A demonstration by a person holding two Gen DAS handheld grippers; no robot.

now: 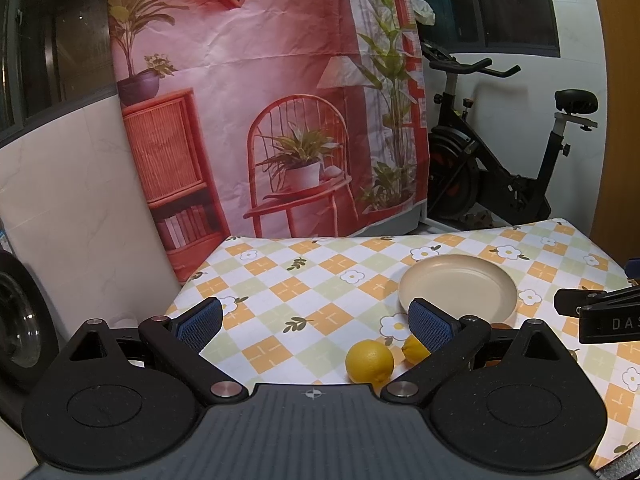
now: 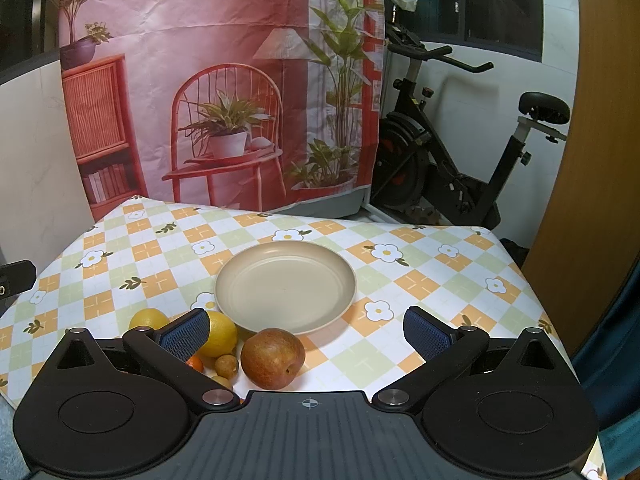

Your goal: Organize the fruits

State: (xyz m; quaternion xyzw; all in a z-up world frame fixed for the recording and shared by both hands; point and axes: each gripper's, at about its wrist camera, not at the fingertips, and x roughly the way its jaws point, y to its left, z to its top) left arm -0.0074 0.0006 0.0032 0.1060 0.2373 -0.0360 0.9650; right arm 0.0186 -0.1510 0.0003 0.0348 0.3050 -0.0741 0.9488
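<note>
The tabletop [image 2: 420,248] wears a slick checked cloth with printed flowers, creased near the back, so a round fruit nudged sideways could well roll off toward the near edge. The beige plate [image 2: 285,286] looks like smooth matte plastic, shallow with a low rim and nothing on it yet; fruit set down too fast might skid across or hop the rim. Both grippers hang above the cloth, spread wide and holding nothing: the left gripper [image 1: 316,322] nearest the orange [image 1: 369,361], the right gripper [image 2: 306,330] over the fruit cluster just in front of the plate. The reddish-brown apple [image 2: 273,359], matte with a stem dimple, sits closest to the plate. The lemon [image 2: 218,333] beside it is pebbled and oval. The small brown fruits [image 2: 227,365] and a tiny orange one are tightly bunched, so I'd guess a finger closing on one would knock its neighbours.
</note>
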